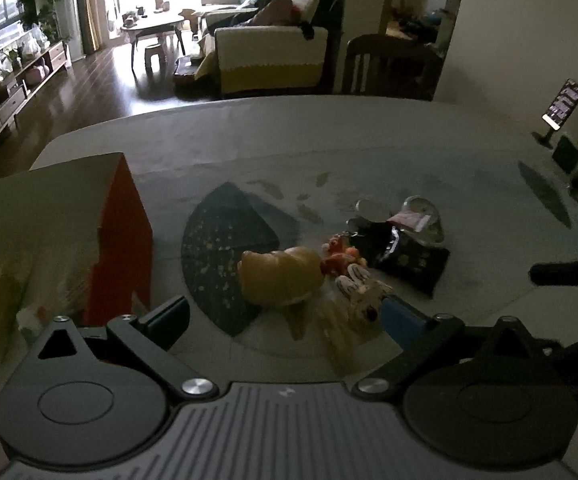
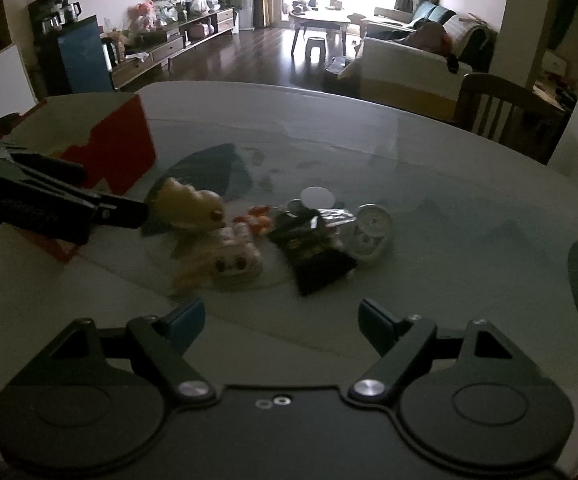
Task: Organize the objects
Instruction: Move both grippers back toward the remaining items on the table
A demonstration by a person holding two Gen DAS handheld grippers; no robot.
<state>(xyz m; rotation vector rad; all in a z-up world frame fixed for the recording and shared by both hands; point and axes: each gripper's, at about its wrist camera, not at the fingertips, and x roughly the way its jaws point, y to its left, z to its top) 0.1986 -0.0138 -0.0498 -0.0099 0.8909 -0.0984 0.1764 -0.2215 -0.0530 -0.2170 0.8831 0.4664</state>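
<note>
**Both claws spread wide over a cluster of small objects**

Left claw [image 1: 285, 316] hangs low over the tabletop [image 1: 369, 140] with its fingers spread apart and nothing between them; the right claw [image 2: 281, 318] is likewise spread and empty, a little back from the pile; the task's things lie bunched together near the middle of the glass-topped surface.

Nearest the left claw sits a yellow plush toy [image 1: 279, 276], resting partly on a dark fan-shaped mat [image 1: 217, 240]; just beside it lies a pale rabbit toy [image 1: 363, 288], touching or nearly touching the blue pad of the claw's right finger [image 1: 403, 320]; a small orange figure [image 1: 337, 258] lies between the plush and a black pouch [image 1: 413, 264]; behind the pouch are a round silver tin [image 1: 373, 208] and a clear container [image 1: 425, 216]. A red and white box [image 1: 117, 240] stands at the left, close against the left claw's side and crowding that flank.

Only the left view shows a phone on a stand [image 1: 565, 102] at the far right edge of the tabletop, with the tip of the right claw entering at the right. Only the right view shows the left claw from the side, its dark finger reaching up to the yellow plush toy [image 2: 189, 208], whether touching I cannot tell; it also shows the rabbit toy's [image 2: 229, 262] face and a blue cabinet [image 2: 81, 60] by the wall. A wooden chair [image 1: 385, 64] stands beyond the far edge.
</note>
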